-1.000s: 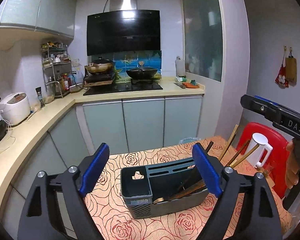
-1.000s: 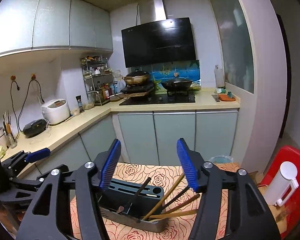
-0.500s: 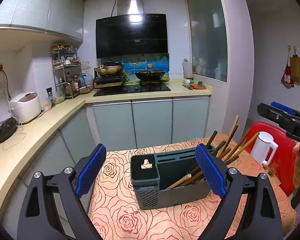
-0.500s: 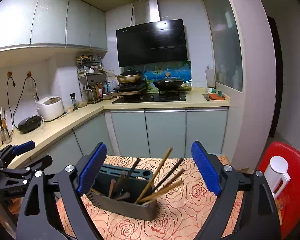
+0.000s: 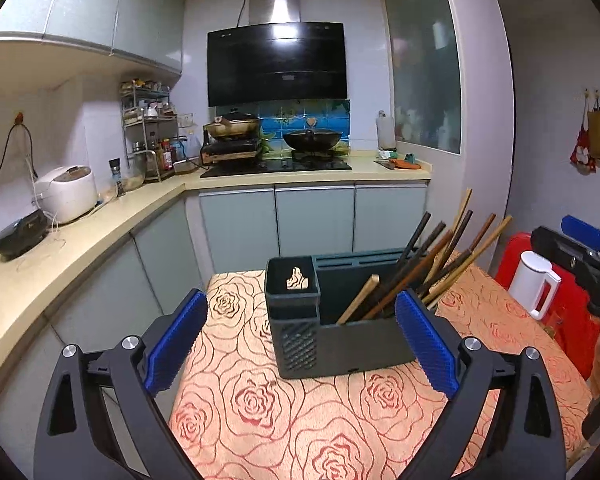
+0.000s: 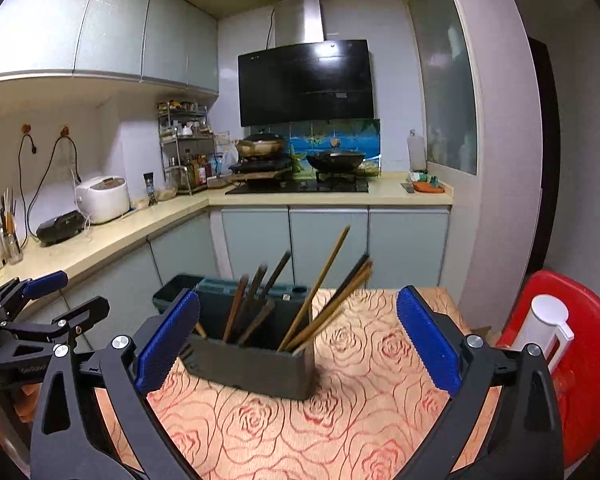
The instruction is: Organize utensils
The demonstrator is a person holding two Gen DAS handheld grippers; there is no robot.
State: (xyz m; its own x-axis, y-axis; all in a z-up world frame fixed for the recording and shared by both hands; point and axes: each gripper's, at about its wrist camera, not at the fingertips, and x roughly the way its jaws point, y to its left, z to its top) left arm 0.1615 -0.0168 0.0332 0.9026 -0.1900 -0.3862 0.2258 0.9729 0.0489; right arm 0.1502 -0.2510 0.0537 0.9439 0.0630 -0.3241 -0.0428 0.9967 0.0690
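The dark utensil holder [image 5: 342, 338] is seen upright on the rose-patterned tablecloth [image 5: 268, 408], with the chopsticks [image 5: 440, 264] leaning loosely to one side of its large compartment. The left gripper [image 5: 300, 344] is spread wide and opening, nothing pressed by its pads; the holder is seen beyond them. The right gripper [image 6: 298, 340] is likewise wide and opening, empty.

Risks judged: the fanned chopsticks could be knocked out by a careless finger approach. The light holder could be tipped or slid on the cloth. The white kettle [image 5: 534, 284] nearby could be bumped by the right hand.
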